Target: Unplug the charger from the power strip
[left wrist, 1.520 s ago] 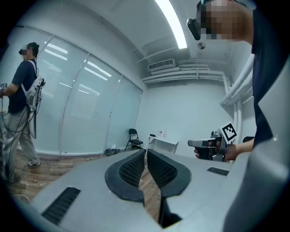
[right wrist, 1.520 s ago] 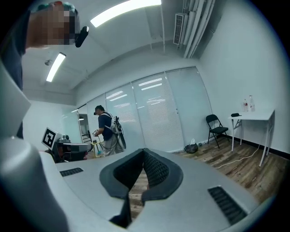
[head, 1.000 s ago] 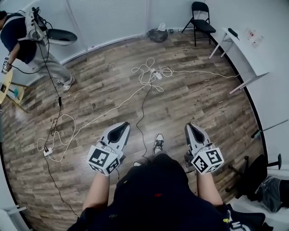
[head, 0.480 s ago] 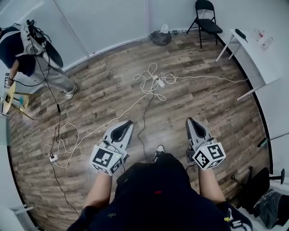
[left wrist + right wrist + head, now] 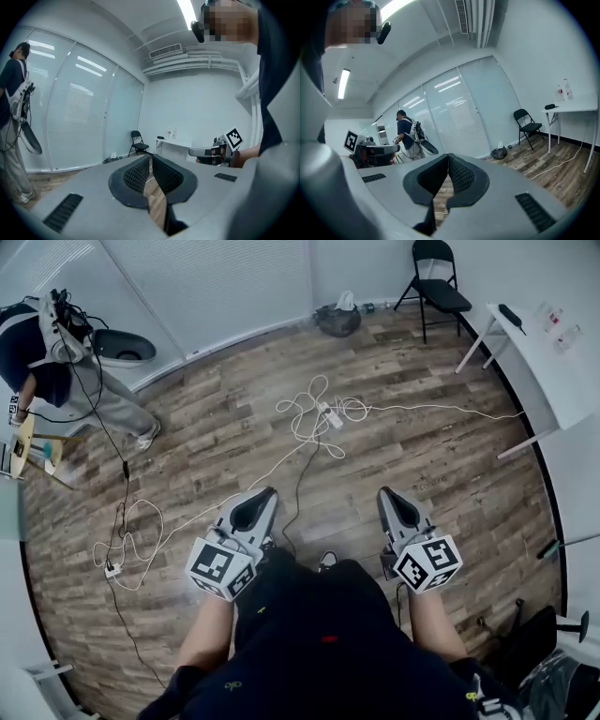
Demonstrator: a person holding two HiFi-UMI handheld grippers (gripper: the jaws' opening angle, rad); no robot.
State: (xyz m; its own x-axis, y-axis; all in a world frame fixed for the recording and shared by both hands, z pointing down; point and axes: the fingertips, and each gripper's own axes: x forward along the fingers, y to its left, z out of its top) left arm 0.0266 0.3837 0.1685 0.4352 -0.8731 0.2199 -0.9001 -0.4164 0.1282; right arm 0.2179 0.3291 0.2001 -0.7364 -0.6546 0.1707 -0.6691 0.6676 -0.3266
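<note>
Closest in, both tongs are held out side by side over the wooden floor (image 5: 422, 465), pointing ahead and well apart. The left tongs (image 5: 263, 494) are pressed together at the tips with nothing between them, only floor showing through the slit behind the tips. The right tongs (image 5: 385, 494) are closed the same way and are also empty. Ahead of them, a thin dark cable (image 5: 298, 474) runs across the boards toward a tangle of white cable (image 5: 302, 409). The white power strip (image 5: 330, 415) lies on the floor in that tangle, well beyond both tongs; what is plugged into it is too small to make out. Farther off are a dark bag (image 5: 336, 320) by the wall, a black folding chair (image 5: 436, 287), a white table (image 5: 553, 352) at the right, and a person (image 5: 52, 357) at the far left.
</note>
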